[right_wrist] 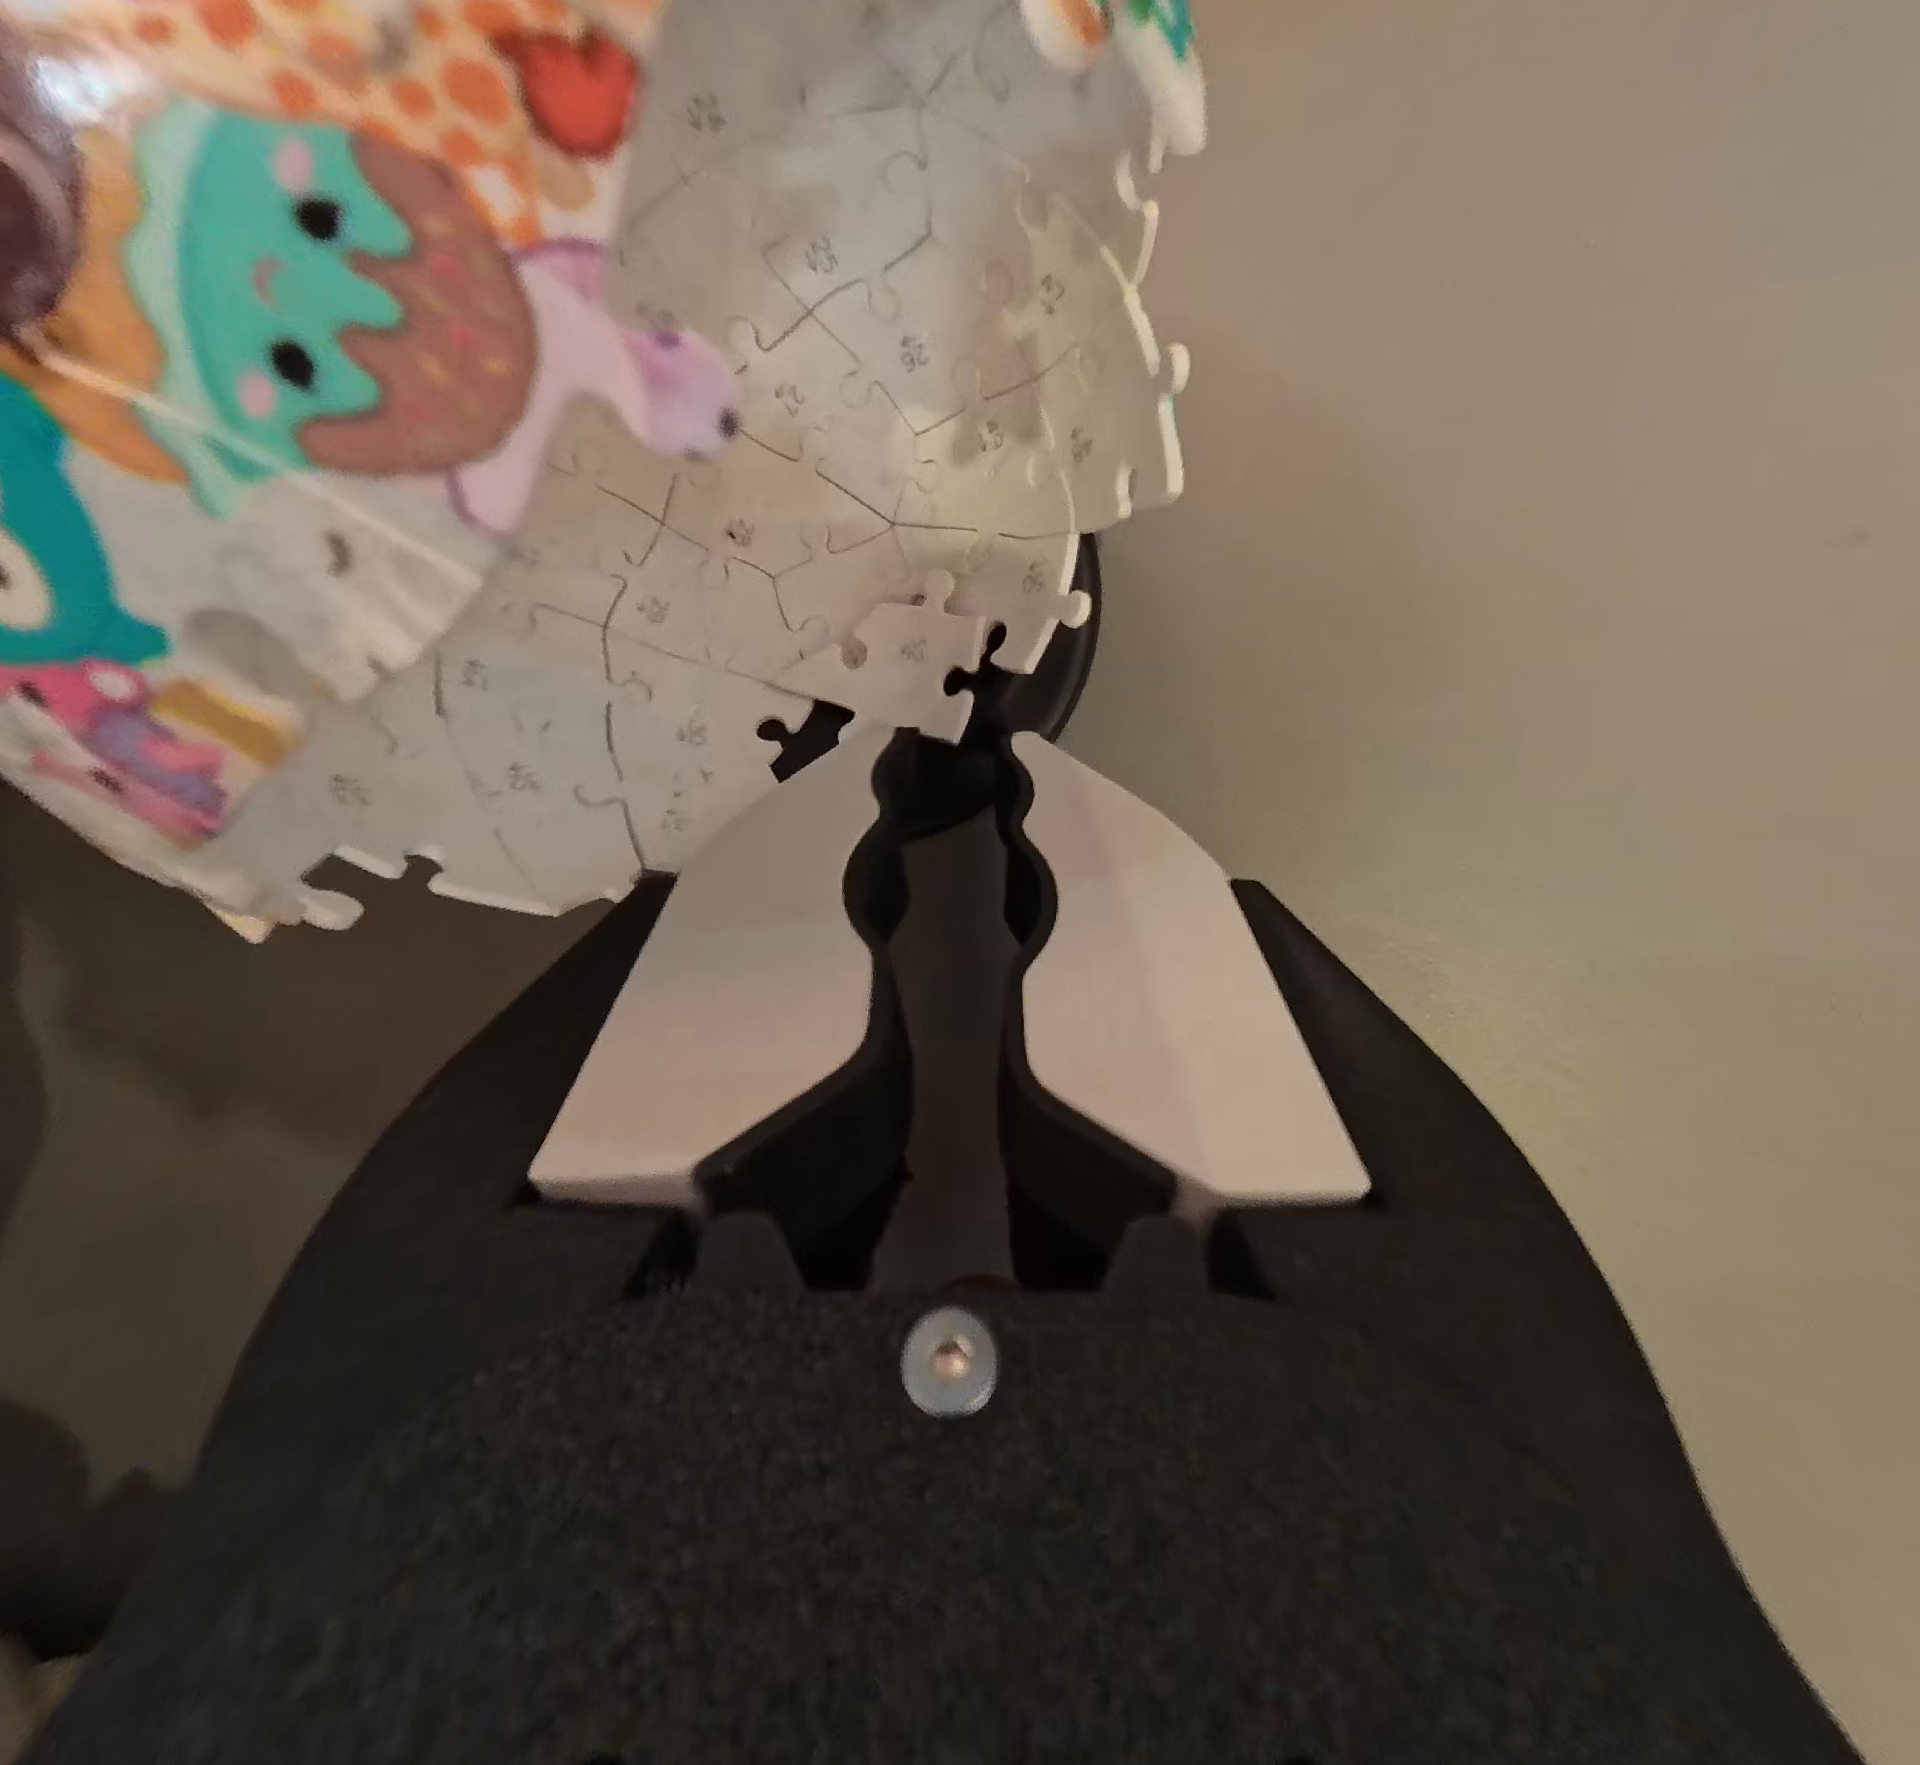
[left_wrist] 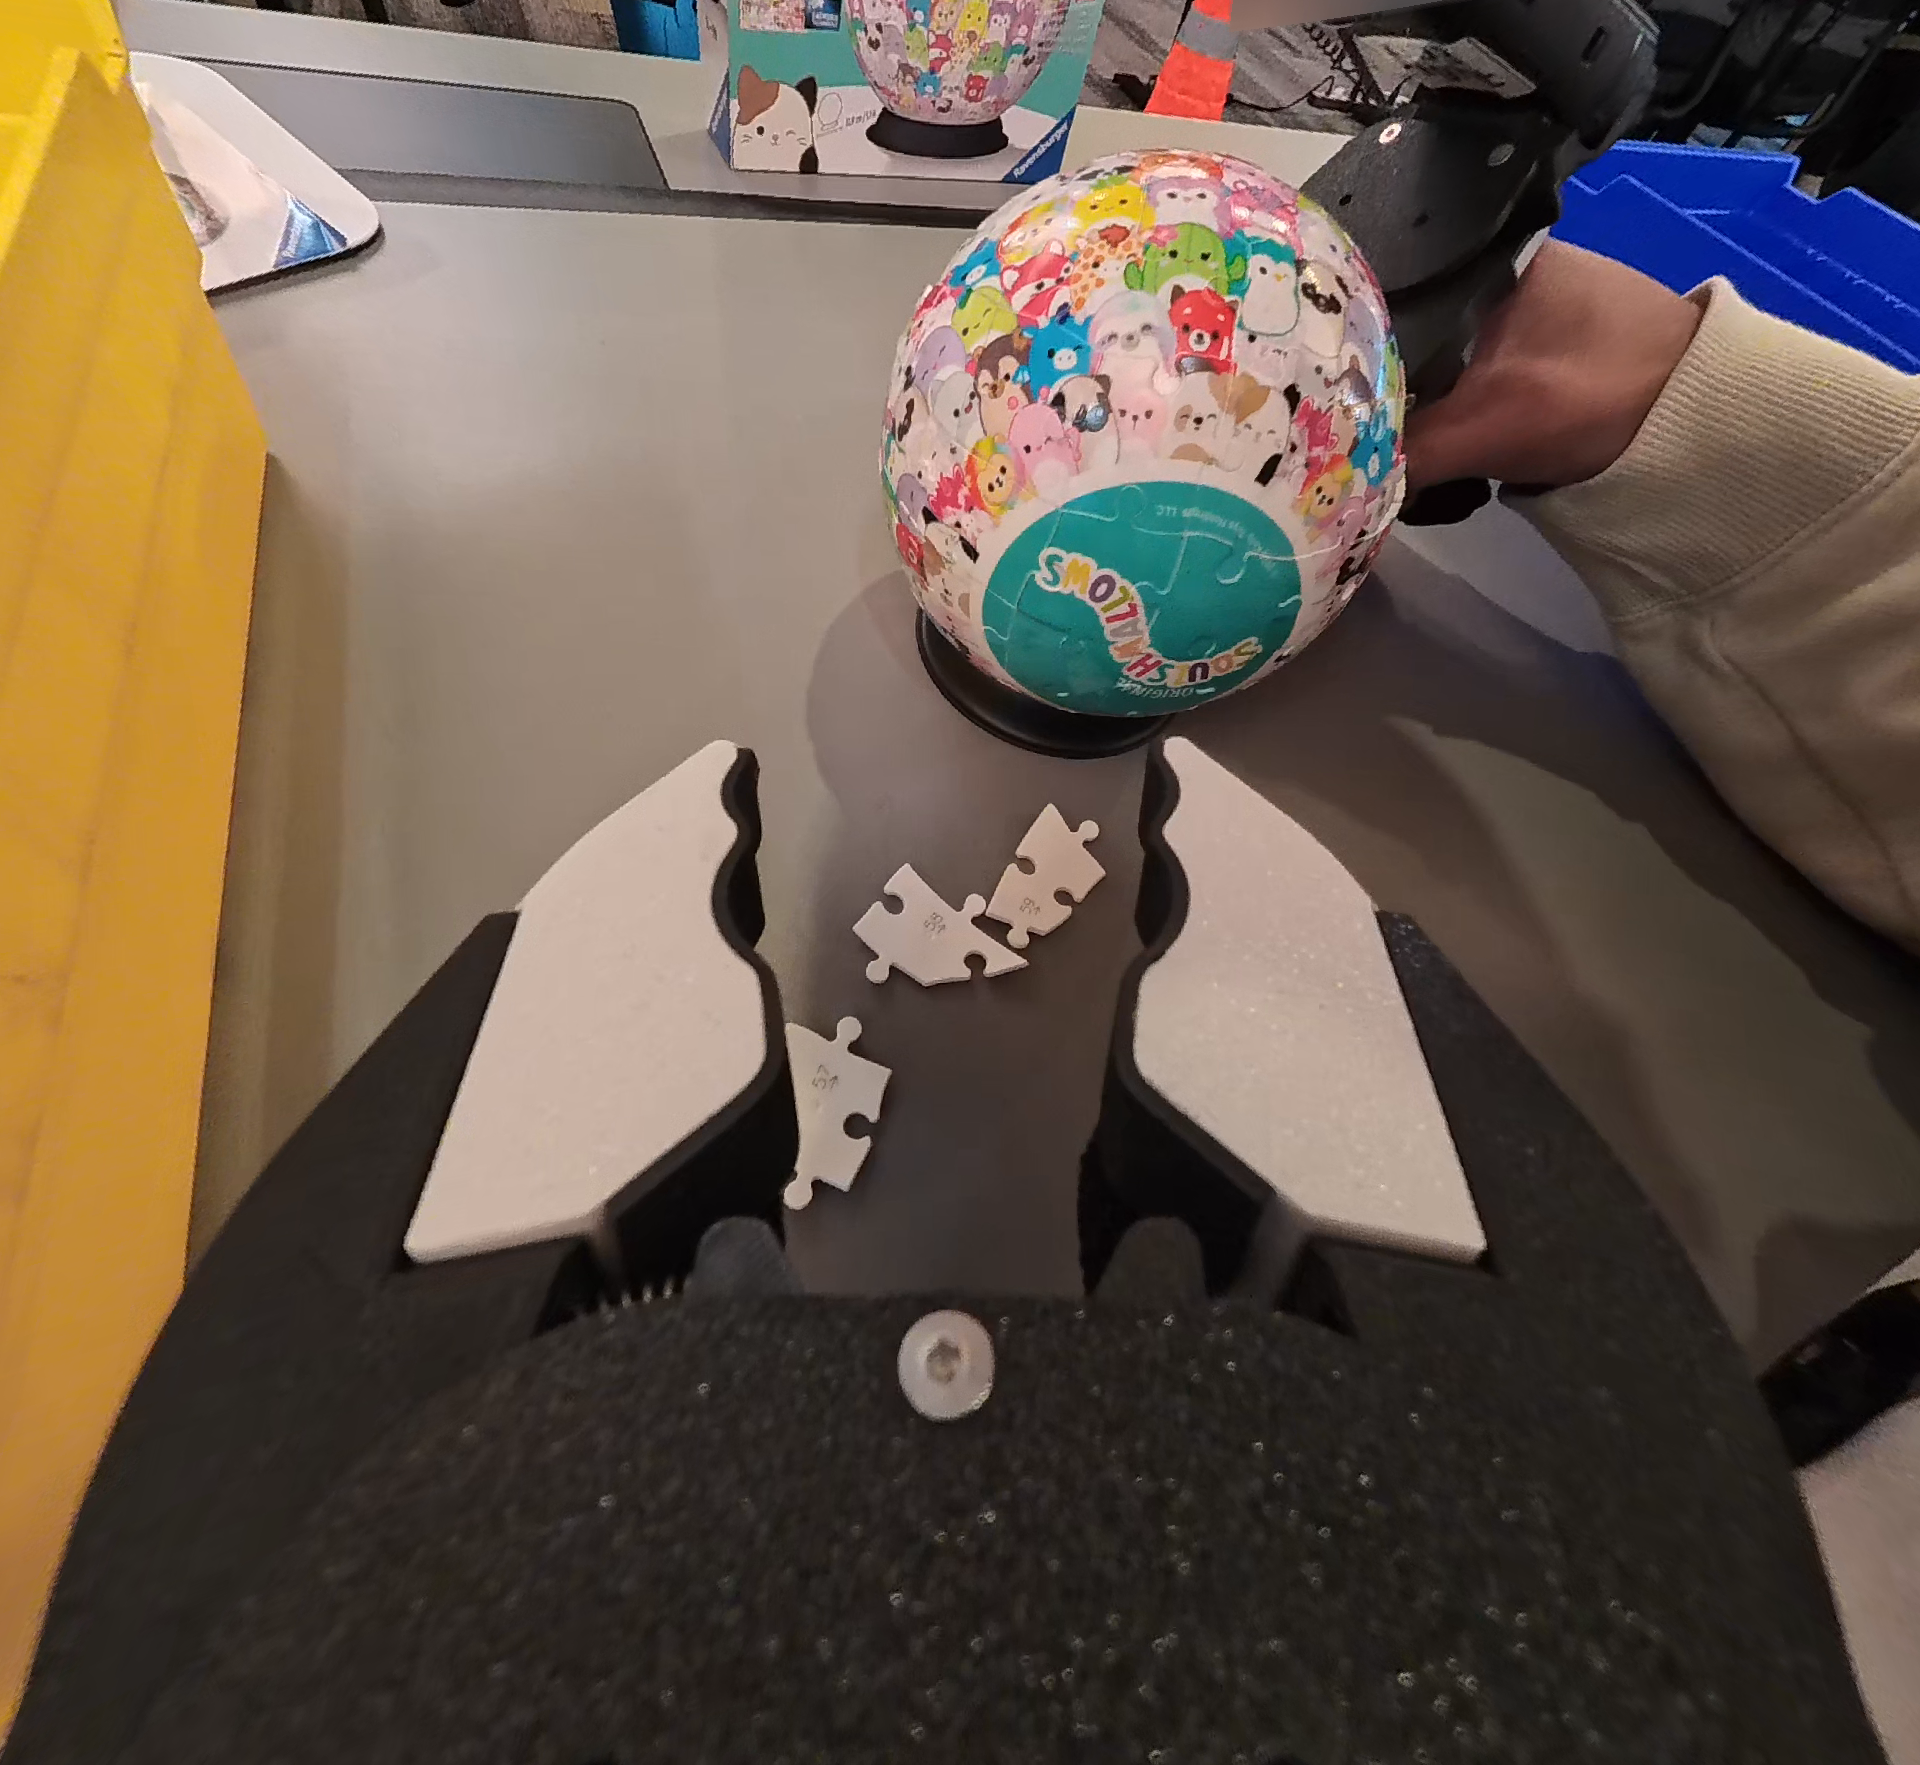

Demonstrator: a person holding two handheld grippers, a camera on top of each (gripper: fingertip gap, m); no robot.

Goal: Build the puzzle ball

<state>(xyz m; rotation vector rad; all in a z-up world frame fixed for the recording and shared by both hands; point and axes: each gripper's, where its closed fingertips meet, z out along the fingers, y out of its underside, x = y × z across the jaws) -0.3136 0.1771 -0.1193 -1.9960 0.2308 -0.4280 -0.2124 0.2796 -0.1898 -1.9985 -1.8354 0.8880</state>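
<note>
The puzzle ball, covered in colourful cartoon figures, sits tilted on a black stand on the grey table. My left gripper is open and empty, just above three loose white face-down pieces. My right gripper is behind the ball, at its open side, where the white numbered inner surface shows. Its fingertips are closed on a white puzzle piece held against the jagged edge of the opening.
A yellow bin stands along the left edge and a blue bin at the far right. The puzzle box stands at the back. A hand and cream sleeve hold the right gripper beside the ball. My right fingertips sit around 15 cm from my left ones.
</note>
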